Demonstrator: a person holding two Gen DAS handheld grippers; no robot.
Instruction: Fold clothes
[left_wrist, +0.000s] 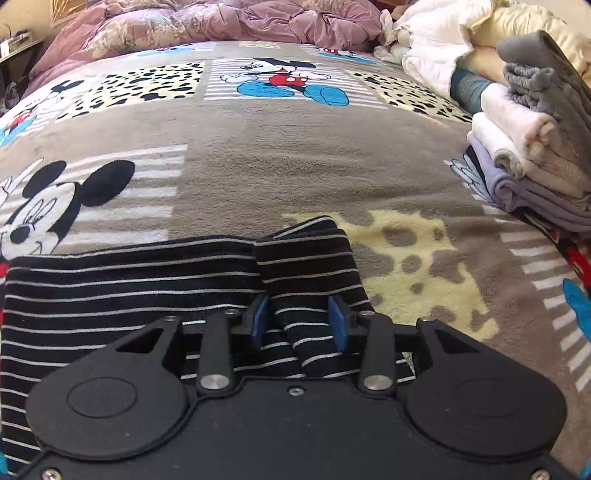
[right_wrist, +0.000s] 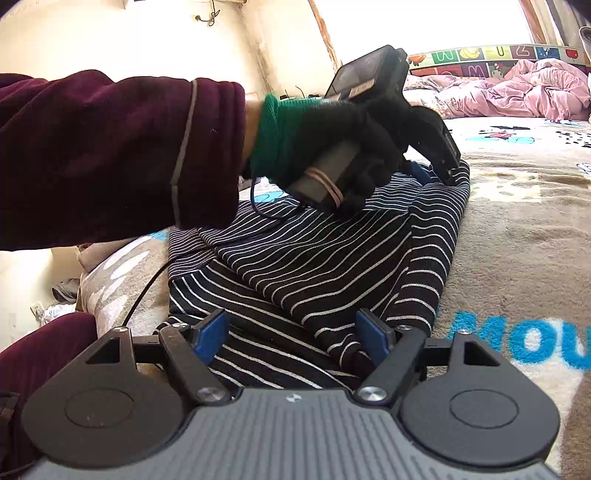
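A black garment with thin white stripes (left_wrist: 147, 295) lies partly folded on the Mickey Mouse blanket (left_wrist: 295, 166). My left gripper (left_wrist: 300, 319) is open, its blue pads on either side of a raised fold of the striped cloth. In the right wrist view the same garment (right_wrist: 332, 258) lies ahead. My right gripper (right_wrist: 295, 332) is open wide over its near edge, the right pad touching a fold. The left gripper (right_wrist: 436, 166), held by a black-gloved hand, sits on the garment's far end.
A stack of folded clothes (left_wrist: 535, 147), grey, white and lilac, stands at the right. White bedding (left_wrist: 443, 44) and a pink quilt (left_wrist: 221, 22) lie at the back. A black cable (right_wrist: 147, 288) runs beside the garment. The person's maroon sleeve (right_wrist: 110, 155) crosses the left.
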